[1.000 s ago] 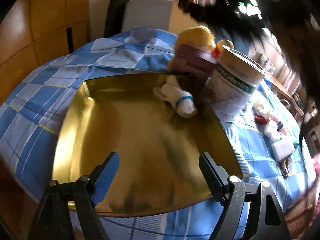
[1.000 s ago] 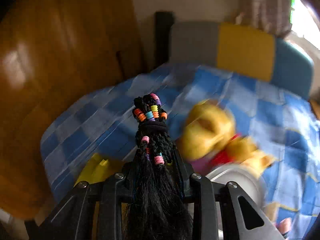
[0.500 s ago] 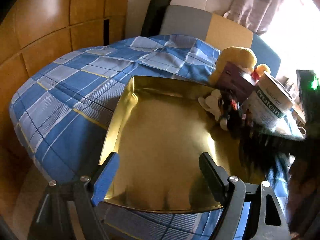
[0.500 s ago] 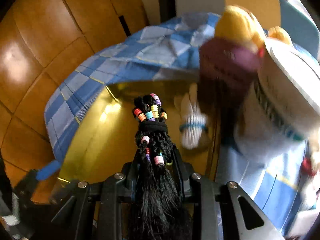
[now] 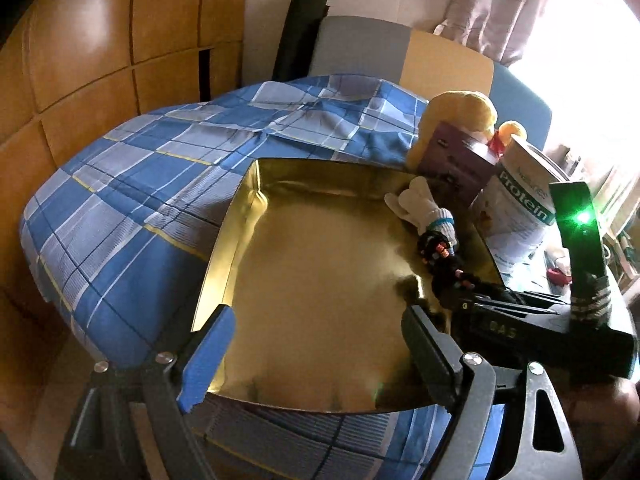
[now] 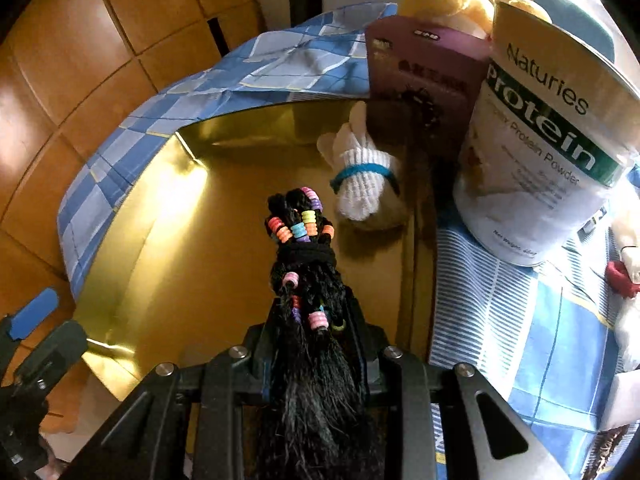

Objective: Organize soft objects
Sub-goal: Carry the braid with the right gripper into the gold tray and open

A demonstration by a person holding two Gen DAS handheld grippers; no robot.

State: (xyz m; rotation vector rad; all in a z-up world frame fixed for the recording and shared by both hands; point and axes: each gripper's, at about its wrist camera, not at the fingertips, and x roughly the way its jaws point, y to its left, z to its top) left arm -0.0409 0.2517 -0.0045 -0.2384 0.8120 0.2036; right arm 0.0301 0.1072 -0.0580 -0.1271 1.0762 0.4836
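Beaded black braids (image 6: pixel 306 264) sit pinched between the pressed-together jaws of the right hand-held gripper (image 6: pixel 310 320), their bundled tip poking out over the right side of the gold tray (image 5: pixel 240 216), low above its floor and close to the rolled white sock with a blue band (image 6: pixel 362 186) already lying in the far right corner. The left hand-held gripper (image 5: pixel 316 344) hangs empty at the tray's near edge, its jaws opening with nothing between them. The tray rests on a blue plaid cover (image 5: pixel 132 200), with a protein powder tin (image 6: pixel 536 152), a purple box (image 6: pixel 420 68) and a yellow plush toy (image 5: pixel 460 110) crowded just beyond its right rim. The step looks like setting the hairpiece down inside the tray. To do it well, lower until the beads touch the tray floor beside the sock, not on it, then part the jaws slowly and draw back along the braid's length so loose strands do not snag and drag it out. Keeping clear of the tin avoids tipping it.
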